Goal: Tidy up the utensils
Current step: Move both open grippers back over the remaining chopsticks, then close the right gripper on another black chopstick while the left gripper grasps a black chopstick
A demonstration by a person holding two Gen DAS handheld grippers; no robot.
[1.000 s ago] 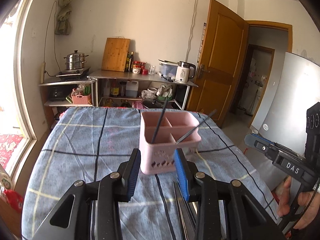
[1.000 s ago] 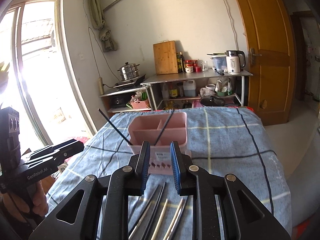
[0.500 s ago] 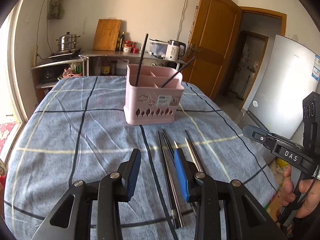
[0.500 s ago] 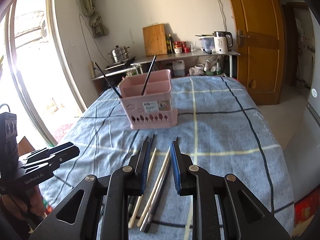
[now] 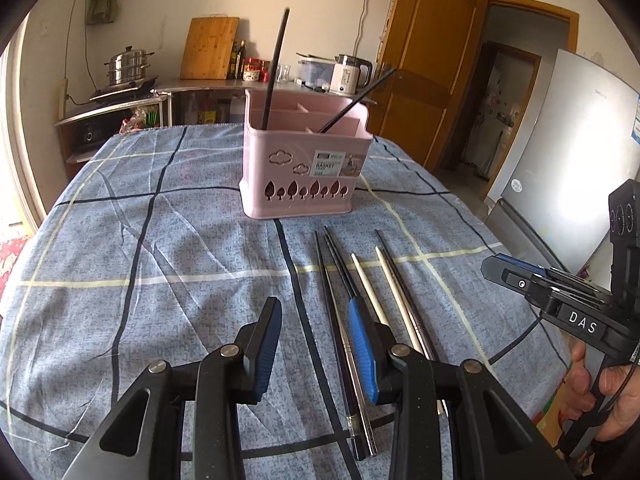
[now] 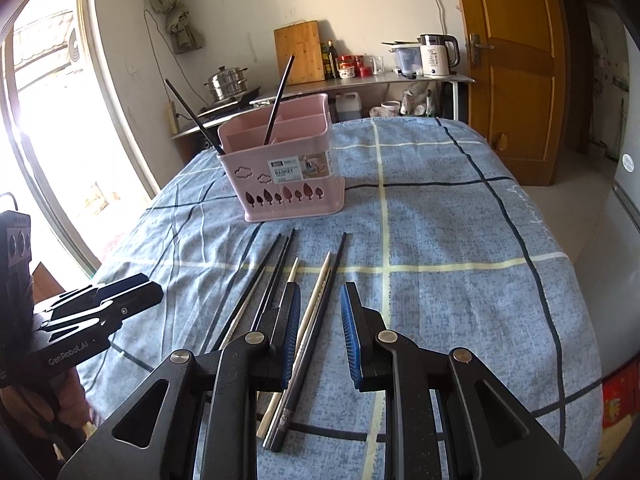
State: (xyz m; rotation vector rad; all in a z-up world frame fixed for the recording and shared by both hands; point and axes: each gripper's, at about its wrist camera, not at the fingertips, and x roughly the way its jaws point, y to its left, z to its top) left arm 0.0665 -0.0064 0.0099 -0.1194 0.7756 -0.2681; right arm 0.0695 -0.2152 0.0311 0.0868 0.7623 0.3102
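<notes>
A pink utensil basket (image 5: 304, 160) (image 6: 282, 168) stands on the blue checked tablecloth and holds two black chopsticks (image 5: 274, 68) (image 6: 280, 100). Several loose chopsticks, black (image 5: 340, 320) (image 6: 260, 280) and pale (image 5: 394, 296) (image 6: 312, 308), lie in a row in front of it. My left gripper (image 5: 315, 314) is open and empty, above the cloth just left of the row. My right gripper (image 6: 320, 304) is open and empty, its jaws either side of the right-hand chopsticks. Each gripper shows at the edge of the other's view (image 5: 560, 300) (image 6: 92, 308).
The tablecloth (image 5: 160, 240) covers a table whose edge drops off on the right (image 6: 592, 320). Behind it stand a metal shelf with a kettle (image 5: 352, 76), a cutting board (image 5: 208, 48) and a steel pot (image 5: 128, 64). A wooden door (image 6: 516, 60) is at the back right.
Both grippers have pulled back from the basket toward the near table edge and dropped lower. The loose chopsticks now lie ahead of the jaws. Both stay open.
</notes>
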